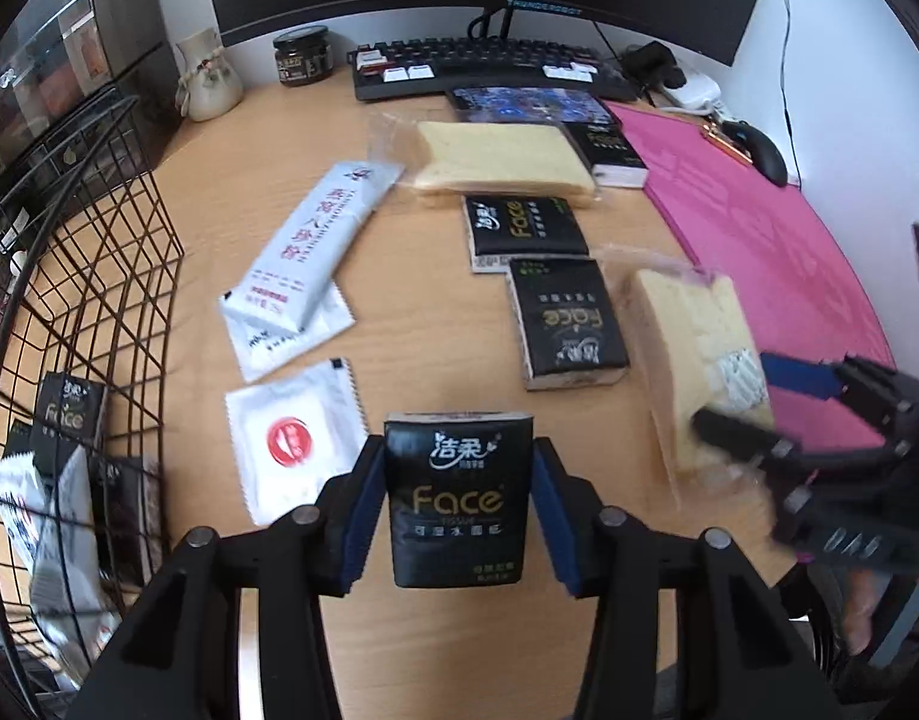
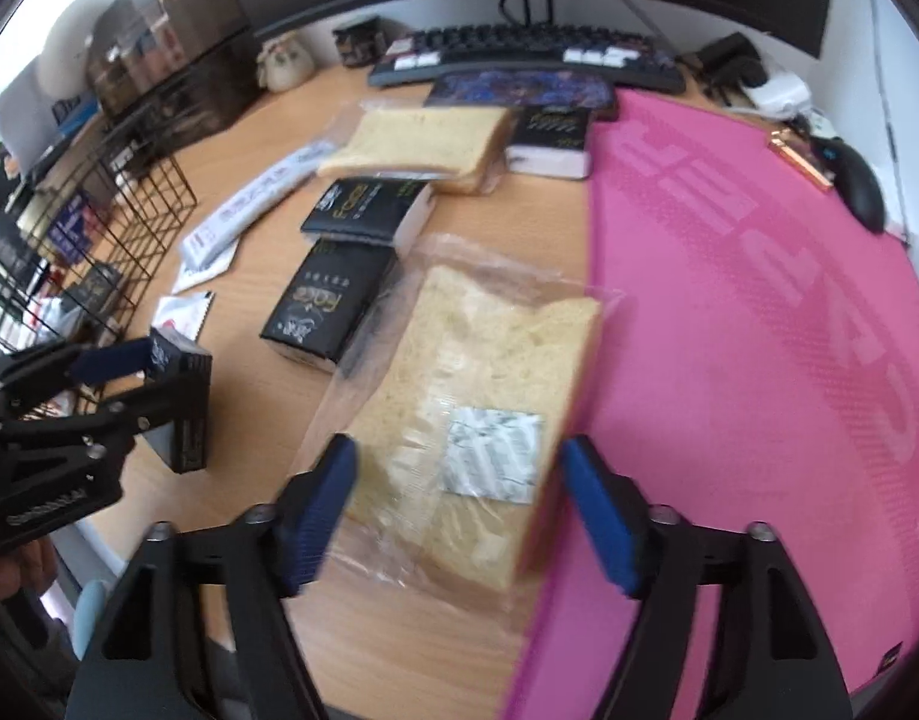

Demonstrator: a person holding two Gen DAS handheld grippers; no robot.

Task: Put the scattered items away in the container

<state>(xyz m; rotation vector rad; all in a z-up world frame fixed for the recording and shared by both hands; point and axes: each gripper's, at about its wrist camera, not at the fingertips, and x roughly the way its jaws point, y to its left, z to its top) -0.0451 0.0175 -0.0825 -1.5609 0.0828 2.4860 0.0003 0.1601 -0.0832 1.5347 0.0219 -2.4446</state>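
My left gripper (image 1: 458,504) is shut on a black "Face" tissue pack (image 1: 458,480), held upright above the desk near the front edge; the right wrist view shows this pack (image 2: 186,408) in that gripper at the far left. My right gripper (image 2: 459,462) stands open over a bagged bread slice (image 2: 483,360), one blue pad on each side of it with a small gap. The black wire basket (image 1: 117,252) at the left holds another tissue pack and white sachets. On the desk lie two more black tissue packs (image 1: 564,324), white sachets (image 1: 291,438) and a second bagged bread slice (image 1: 501,162).
A pink mat (image 2: 759,330) covers the right side of the wooden desk. A keyboard (image 1: 489,66), a monitor, a dark jar (image 1: 302,57) and a small vase (image 1: 210,78) stand at the back. A black mouse (image 2: 861,186) lies at the far right.
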